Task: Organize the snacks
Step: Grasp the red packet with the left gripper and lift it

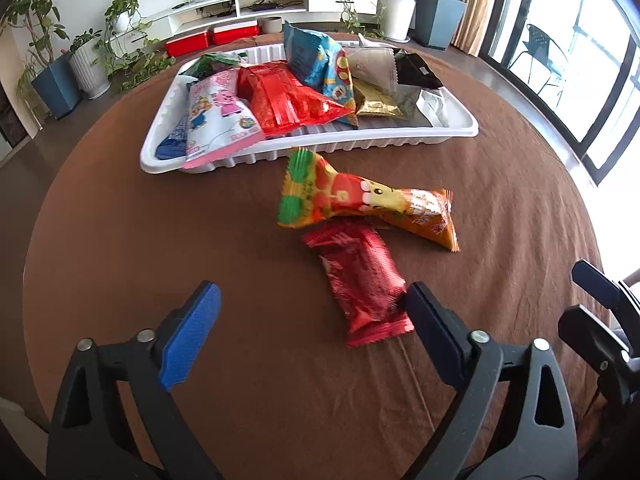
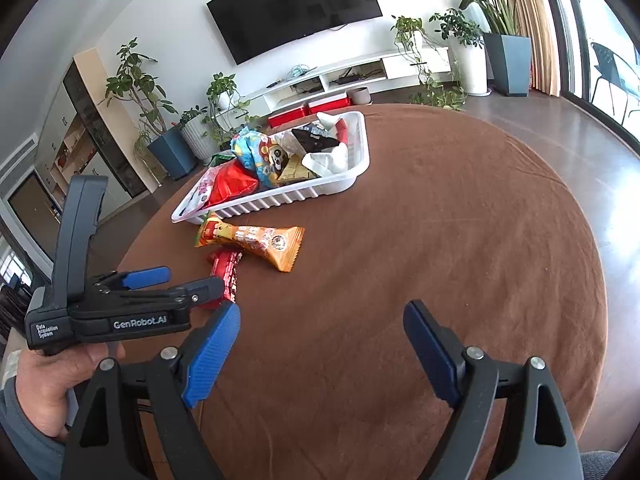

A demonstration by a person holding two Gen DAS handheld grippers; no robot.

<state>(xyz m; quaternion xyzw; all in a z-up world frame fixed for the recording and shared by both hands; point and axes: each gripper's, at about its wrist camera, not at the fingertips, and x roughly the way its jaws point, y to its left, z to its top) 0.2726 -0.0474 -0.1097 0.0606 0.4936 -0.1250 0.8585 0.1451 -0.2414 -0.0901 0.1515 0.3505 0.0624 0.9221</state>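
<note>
A white ribbed tray (image 1: 352,142) (image 2: 280,199) holds several snack packets at the far side of the round brown table. Two packets lie on the cloth in front of it: an orange packet (image 1: 372,204) (image 2: 256,240) and a dark red packet (image 1: 362,280) (image 2: 227,266) nearer to me. My left gripper (image 1: 312,320) (image 2: 176,280) is open and empty; its right finger touches or nearly touches the red packet's near end. My right gripper (image 2: 322,336) is open and empty over bare cloth, to the right of both packets; it shows at the left wrist view's right edge (image 1: 592,300).
The table edge curves round on all sides. Beyond it are potted plants (image 2: 140,92), a low white TV shelf (image 2: 340,76), red boxes (image 1: 212,38) on the floor, and a window on the right. A hand (image 2: 48,384) holds the left gripper.
</note>
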